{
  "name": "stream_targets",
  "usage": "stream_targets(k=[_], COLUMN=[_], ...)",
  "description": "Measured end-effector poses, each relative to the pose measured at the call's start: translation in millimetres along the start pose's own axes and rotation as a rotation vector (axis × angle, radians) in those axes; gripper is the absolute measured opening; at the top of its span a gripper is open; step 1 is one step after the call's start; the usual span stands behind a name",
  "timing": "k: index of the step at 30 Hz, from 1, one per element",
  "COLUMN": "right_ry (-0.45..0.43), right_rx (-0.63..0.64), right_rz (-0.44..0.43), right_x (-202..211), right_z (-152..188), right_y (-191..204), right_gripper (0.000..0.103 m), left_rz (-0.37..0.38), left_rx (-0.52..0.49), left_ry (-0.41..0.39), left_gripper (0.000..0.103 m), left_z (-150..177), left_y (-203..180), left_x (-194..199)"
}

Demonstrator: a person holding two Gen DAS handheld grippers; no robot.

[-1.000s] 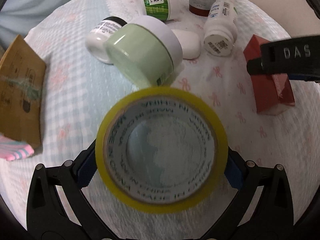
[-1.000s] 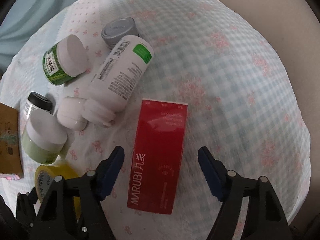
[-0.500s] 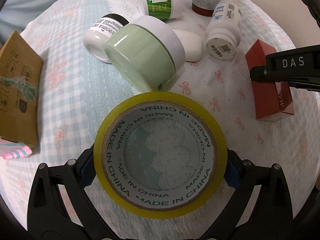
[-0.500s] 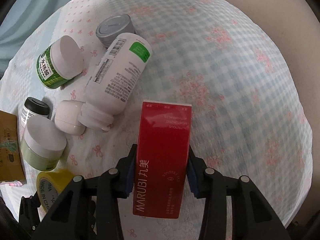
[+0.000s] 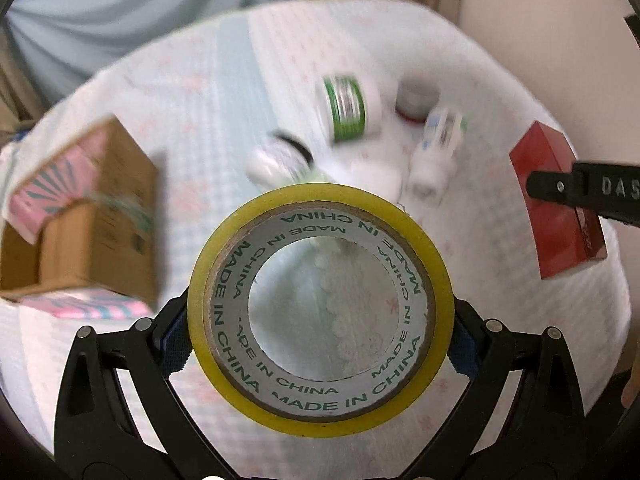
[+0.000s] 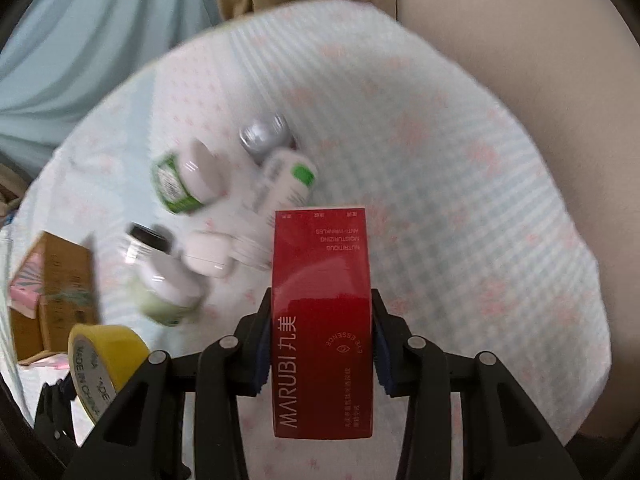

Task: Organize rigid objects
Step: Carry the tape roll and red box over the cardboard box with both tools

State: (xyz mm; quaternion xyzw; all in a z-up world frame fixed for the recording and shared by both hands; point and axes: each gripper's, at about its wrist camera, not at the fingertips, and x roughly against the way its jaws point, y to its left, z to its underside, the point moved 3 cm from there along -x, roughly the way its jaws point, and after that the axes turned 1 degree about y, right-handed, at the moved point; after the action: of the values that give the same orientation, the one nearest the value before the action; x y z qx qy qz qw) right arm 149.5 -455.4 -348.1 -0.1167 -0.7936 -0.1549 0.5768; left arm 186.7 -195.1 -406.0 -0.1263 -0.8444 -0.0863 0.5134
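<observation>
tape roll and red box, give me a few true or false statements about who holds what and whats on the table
1. The left hand-held gripper is shut on the yellow tape roll. True.
2. The right hand-held gripper is open, and the red box lies flat on the cloth. False: its pads clamp both sides of the red box.
3. A brown cardboard box stands on the table to the left of the tape roll in the left wrist view. True.
4. The green-labelled bottle sits inside the cardboard box. False: it lies on the checked cloth among the other jars.
5. The tape roll's core reads MADE IN JAPAN. False: it reads MADE IN CHINA.
</observation>
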Motion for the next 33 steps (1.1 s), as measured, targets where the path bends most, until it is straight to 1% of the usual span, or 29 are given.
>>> stream_targets(k=[3,5,6,9,12,16,20,26,29,33], right_ry=[-0.057,-0.085,-0.097,-0.149,-0.18,-0.202,-0.219,-0.214,-0.197,-0.147], right_rx=[0.049,0.07,0.081,0.14,0.185,0.207,0.22,0.187,0.162,0.127], right_rz=[-0.001,-0.032,-0.045,-0.091,-0.133,-0.184,-0.224,-0.249,-0.258,-0.285], right_x=[47.8,77.6,89.2,135.2,164.0,188.4,209.4,213.7,203.8,180.4], right_z=[-3.2,-8.4,-11.3,-17.6,-19.4,-13.4,-3.9,22.4,32.9,39.8], right_y=[9.7,18.6,22.8,45.1,78.8,123.6,180.2,267.7,302.6,344.4], right_gripper=[0.038,0.038,0.038,0.038,0.038,0.038,0.038,0.038,0.038,0.038], left_rz=[-0.007,-0.012,-0.015,-0.031,-0.034,-0.053,-0.054,-0.038,-0.03,-0.03], left_rx=[0.021,0.043,0.051,0.064,0.085,0.105,0.117,0.125,0.126,0.116], left_ry=[-0.052,-0.09,-0.1,-0.144,-0.177,-0.209,-0.226,-0.212,-0.194,-0.152], left_gripper=[0.098,0.098,0.098,0.098,0.098,0.098,0.098,0.098,0.098,0.098], left_z=[-17.9,-29.8,-35.1,-51.9,-66.7,-73.6,-74.6,-67.5,-64.0,-63.2], left_y=[15.4,30.2,27.5,51.7,78.7,126.0,185.6,280.7,320.8,364.8], left_x=[47.3,81.2,95.2,146.6,184.8,220.5,241.2,249.9,243.9,217.3])
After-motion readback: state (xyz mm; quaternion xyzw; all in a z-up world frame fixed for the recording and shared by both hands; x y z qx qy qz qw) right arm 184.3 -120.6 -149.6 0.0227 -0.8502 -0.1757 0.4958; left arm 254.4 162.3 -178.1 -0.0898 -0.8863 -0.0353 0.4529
